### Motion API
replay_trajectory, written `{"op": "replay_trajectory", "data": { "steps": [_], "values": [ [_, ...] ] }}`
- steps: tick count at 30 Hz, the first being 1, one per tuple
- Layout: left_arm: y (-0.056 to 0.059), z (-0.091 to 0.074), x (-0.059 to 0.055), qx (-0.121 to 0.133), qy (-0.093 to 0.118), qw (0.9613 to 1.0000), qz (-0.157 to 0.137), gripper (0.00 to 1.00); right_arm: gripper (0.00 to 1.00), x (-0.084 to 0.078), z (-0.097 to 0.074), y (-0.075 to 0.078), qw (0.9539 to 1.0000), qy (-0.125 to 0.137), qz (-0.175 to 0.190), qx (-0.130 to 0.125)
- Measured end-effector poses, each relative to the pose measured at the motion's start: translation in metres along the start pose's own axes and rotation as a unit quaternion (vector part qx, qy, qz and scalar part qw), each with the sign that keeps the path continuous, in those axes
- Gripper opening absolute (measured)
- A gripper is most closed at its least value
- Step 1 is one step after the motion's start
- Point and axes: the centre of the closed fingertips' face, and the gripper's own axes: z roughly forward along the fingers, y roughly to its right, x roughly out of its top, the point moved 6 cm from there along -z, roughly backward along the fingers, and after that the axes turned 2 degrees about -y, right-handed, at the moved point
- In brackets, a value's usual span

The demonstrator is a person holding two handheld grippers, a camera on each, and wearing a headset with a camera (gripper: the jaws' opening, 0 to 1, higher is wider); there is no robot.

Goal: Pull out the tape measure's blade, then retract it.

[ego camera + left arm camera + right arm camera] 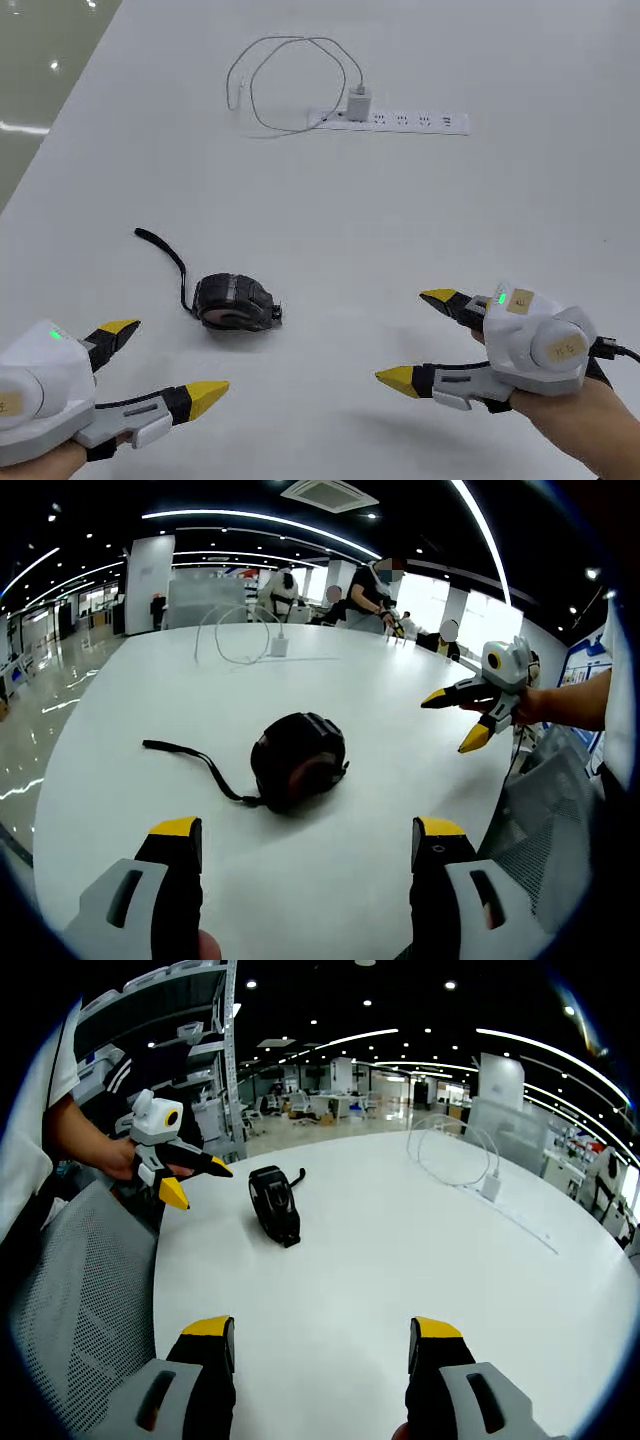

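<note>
In the head view, the left gripper (165, 362) sits at the near left. It is held low over the white table (330, 430) and angled toward the right, with its yellow-tipped jaws spread wide and nothing between them. The right gripper (416, 338) is at the near right in the person's right hand (570, 415). It points left, its jaws are also parted and empty, and it is clear of the table. The tape measure (235, 302) lies on the table between the two grippers, nearer the left one and touching neither. It has a black rounded case, and its black strap (165, 255) trails away to the far left. At the far side lies a white power strip (420, 121) with a charger (358, 103) plugged in and a looped white cable (290, 80).

In the left gripper view, this gripper's own jaws rise well apart and grip nothing. The tape measure rests just beyond them, near the middle, with its strap running left. The right gripper hangs at the right with its jaws open, above the table edge.

In the right gripper view, the jaws stand wide and bare over the table. The tape measure lies farther off to the left, standing on its edge. Beyond it the left gripper is held by a hand, released and apart from the case. A grey mesh chair (70, 1290) sits at the near left.
</note>
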Motion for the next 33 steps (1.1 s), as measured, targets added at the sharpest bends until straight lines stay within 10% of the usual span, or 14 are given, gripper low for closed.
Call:
{"op": "replay_trajectory", "data": {
  "steps": [33],
  "values": [
    [0.004, -0.015, -0.009, -0.011, 0.002, 0.9997, 0.021, 0.94, 0.90, -0.034, -0.047, -0.009, 0.9970, 0.007, 0.050, -0.058]
  ]
}}
